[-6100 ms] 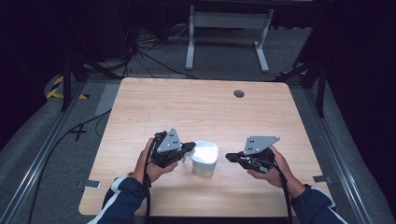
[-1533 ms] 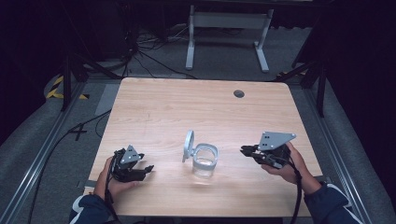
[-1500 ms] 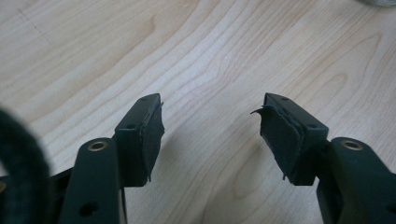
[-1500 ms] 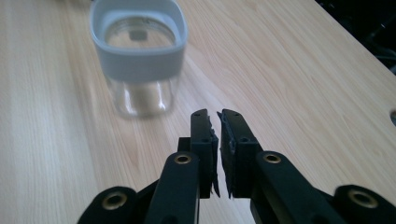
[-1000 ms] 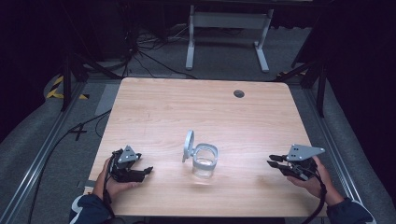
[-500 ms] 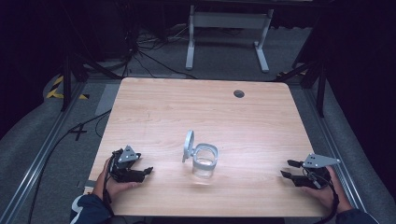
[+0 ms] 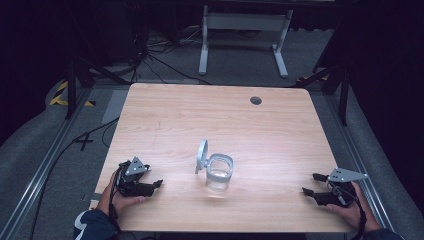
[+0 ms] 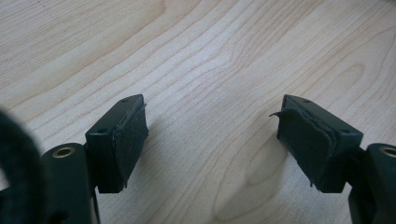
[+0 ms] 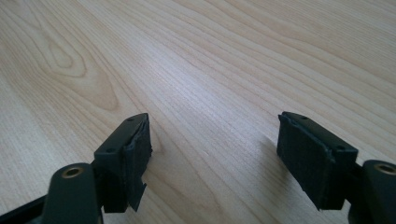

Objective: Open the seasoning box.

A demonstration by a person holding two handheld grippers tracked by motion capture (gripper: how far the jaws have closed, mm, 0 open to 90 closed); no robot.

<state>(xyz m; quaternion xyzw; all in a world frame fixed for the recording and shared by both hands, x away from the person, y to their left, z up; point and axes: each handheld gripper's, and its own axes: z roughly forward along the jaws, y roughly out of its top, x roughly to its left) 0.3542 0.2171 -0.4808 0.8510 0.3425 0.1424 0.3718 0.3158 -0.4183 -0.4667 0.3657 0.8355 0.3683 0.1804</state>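
Left tool [image 7: 150, 186]: jaws spread wide with bare wood between them, as the left gripper view [image 8: 212, 140] shows; it grips nothing and sits low at the near left of the worktop [image 7: 210, 115].
Right tool [image 7: 311, 185]: jaws likewise spread apart and empty in the right gripper view [image 9: 212, 149]; it sits low near the worktop's near right corner.
Left hand [image 7: 117, 195]: wrapped around the tool body from below, forearm coming in from the near edge, tool aimed toward the middle.
Right hand [image 7: 350, 207]: cupped under its tool, which points inward toward the middle.
Jar [image 7: 220, 171]: a small clear container standing upright in the near middle of the worktop, between the 2 tools and well apart from both.
Lid [image 7: 201, 156]: hinged open, standing on edge at the jar's left rim.
Handling: it looks like glass or hard clear plastic, so probably stiff, smooth and slippery, and breakable if tipped; likely light while empty.
Hold: judged best across the jar's 2 opposite side walls, below the rim; the thin lid would take a pinch at its free edge.
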